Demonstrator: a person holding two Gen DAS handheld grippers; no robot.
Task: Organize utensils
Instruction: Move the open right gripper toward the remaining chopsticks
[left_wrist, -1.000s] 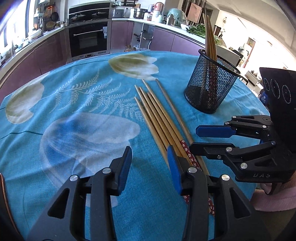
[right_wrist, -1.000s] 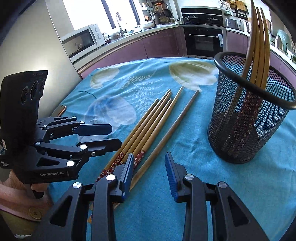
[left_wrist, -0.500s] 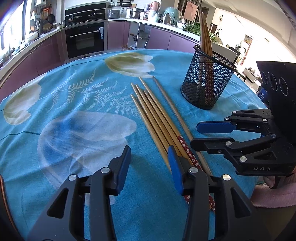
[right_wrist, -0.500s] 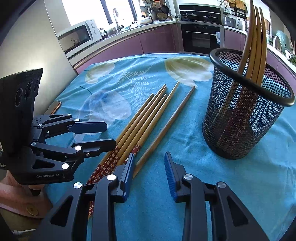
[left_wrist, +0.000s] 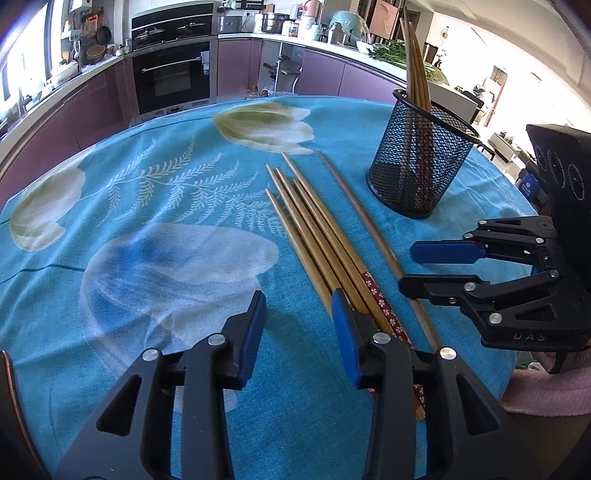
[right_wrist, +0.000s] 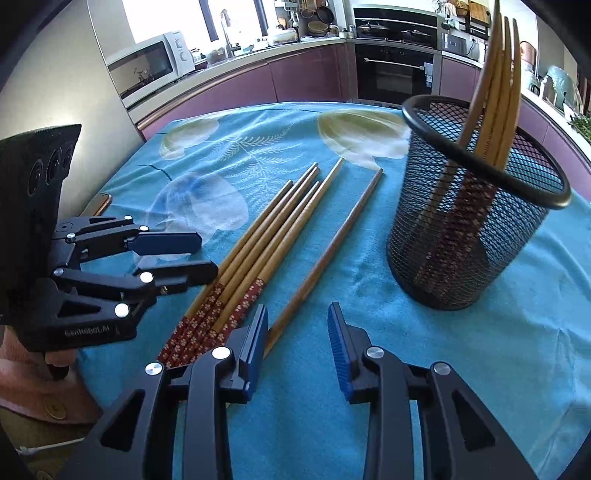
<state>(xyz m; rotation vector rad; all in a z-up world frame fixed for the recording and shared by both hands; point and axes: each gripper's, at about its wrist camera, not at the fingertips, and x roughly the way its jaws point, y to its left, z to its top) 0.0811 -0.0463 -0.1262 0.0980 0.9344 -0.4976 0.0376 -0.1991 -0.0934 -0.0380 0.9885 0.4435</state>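
Utensils here are wooden chopsticks, and from largest to smallest the scene runs so: a blue flowered tablecloth (left_wrist: 155, 206) covers the table, a black mesh holder (right_wrist: 469, 236) stands upright at about two o'clock in the right wrist view with a few chopsticks (right_wrist: 495, 92) leaning inside, and a bundle of loose chopsticks (right_wrist: 255, 251) lies flat near the middle, one single chopstick (right_wrist: 332, 251) just beside it toward the holder. Both the left gripper (left_wrist: 299, 332) and the right gripper (right_wrist: 297, 339) hover with jaws wide apart, holding nothing. By my judgement the step in hand is reaching for another loose stick; the next move calls for lowering one gripper astride the single chopstick at eleven o'clock of the right jaws, pinching it, then standing it in the holder.
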